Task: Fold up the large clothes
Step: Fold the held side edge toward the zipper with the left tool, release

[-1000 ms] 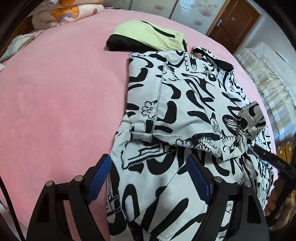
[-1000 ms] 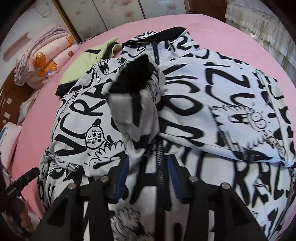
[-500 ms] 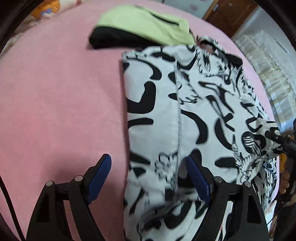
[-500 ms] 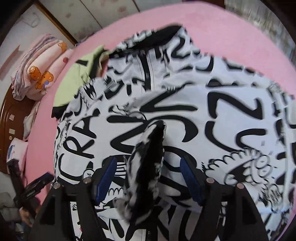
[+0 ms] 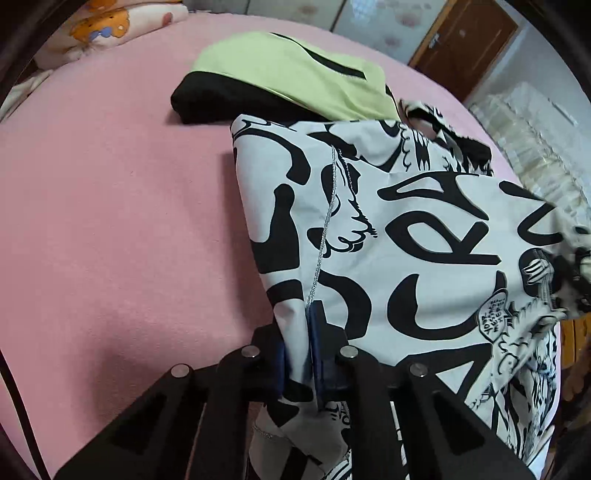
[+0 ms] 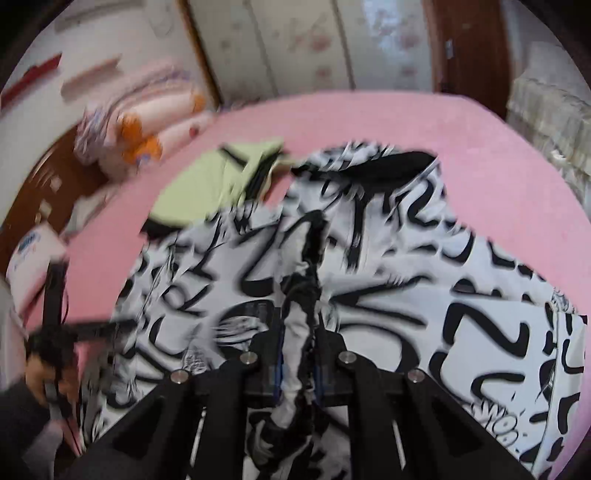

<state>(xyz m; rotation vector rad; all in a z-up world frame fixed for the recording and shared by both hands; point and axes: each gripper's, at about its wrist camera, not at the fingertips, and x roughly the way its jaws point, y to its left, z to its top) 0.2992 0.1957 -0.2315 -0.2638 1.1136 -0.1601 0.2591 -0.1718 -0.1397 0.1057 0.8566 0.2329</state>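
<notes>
- Jacket (image 5: 424,236), the big black-and-white printed one, lies on the pink bed cover (image 5: 110,221), near the front edge, and its far end touches a folded green and black garment (image 5: 295,85).
- Your left gripper (image 5: 299,354) is closing on the left border of the jacket; the blue pads (image 5: 318,332) already press a fold of cloth between them, with almost no gap.
- Your right gripper (image 6: 299,354) is closing as well, and a narrow bunch of the cloth, perhaps a sleeve or the zipper edge, is pinched between its pads.
- I think each grip takes only a thin pinch. The cloth looks smooth, so it can slide out if you pull quickly, and then the fold falls open.
- The right wrist view is blurred, so I cannot tell how many layers you hold there. If it is one layer only, the lower layer stays behind and the fold becomes crooked.
- If you drag the jacket away from you, it may push the green garment and spoil its fold.
- The bed cover is soft and a bit fuzzy, so the jacket may catch on it and wrinkle.
- Around the bed you have folded blankets with a bear print (image 5: 122,22), pale wardrobe doors (image 6: 295,44) and a brown door (image 5: 465,40).
</notes>
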